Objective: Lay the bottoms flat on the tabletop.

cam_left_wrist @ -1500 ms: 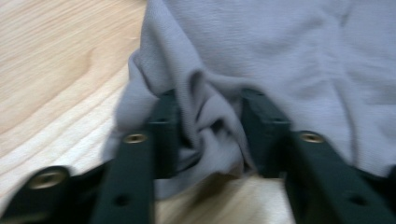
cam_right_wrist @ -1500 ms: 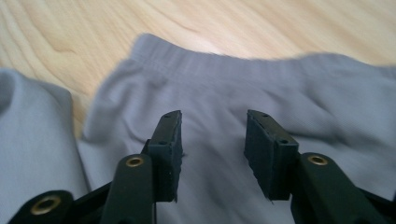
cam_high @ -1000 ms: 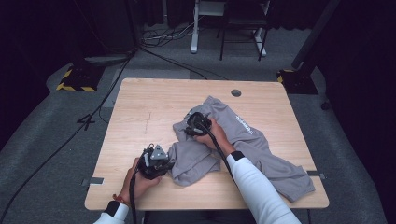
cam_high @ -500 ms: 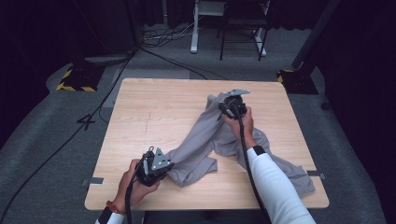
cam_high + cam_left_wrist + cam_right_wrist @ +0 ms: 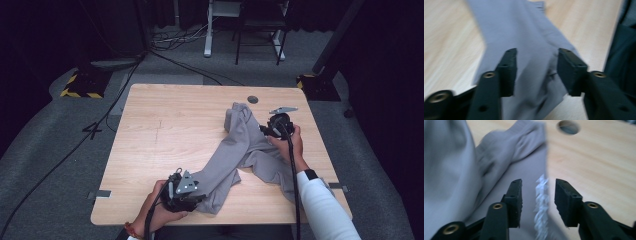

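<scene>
Both your grippers' jaws have just been opening: left gripper (image 5: 192, 192) and right gripper (image 5: 270, 129) stand parted, gripping nothing, over opposite ends of the grey garment (image 5: 235, 155), stretched diagonally between them.

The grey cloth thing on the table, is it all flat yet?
Not yet. The grey cloth garment is stretched diagonally across the wooden table. Both the left gripper and the right gripper have just been opening, releasing it. It remains twisted and bunched, needing smoothing.

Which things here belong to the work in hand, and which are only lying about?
In the work:
- grey garment
- left claw, open
- right claw, open
- wooden table

Only lying about:
- floor cables
- white stand
</scene>
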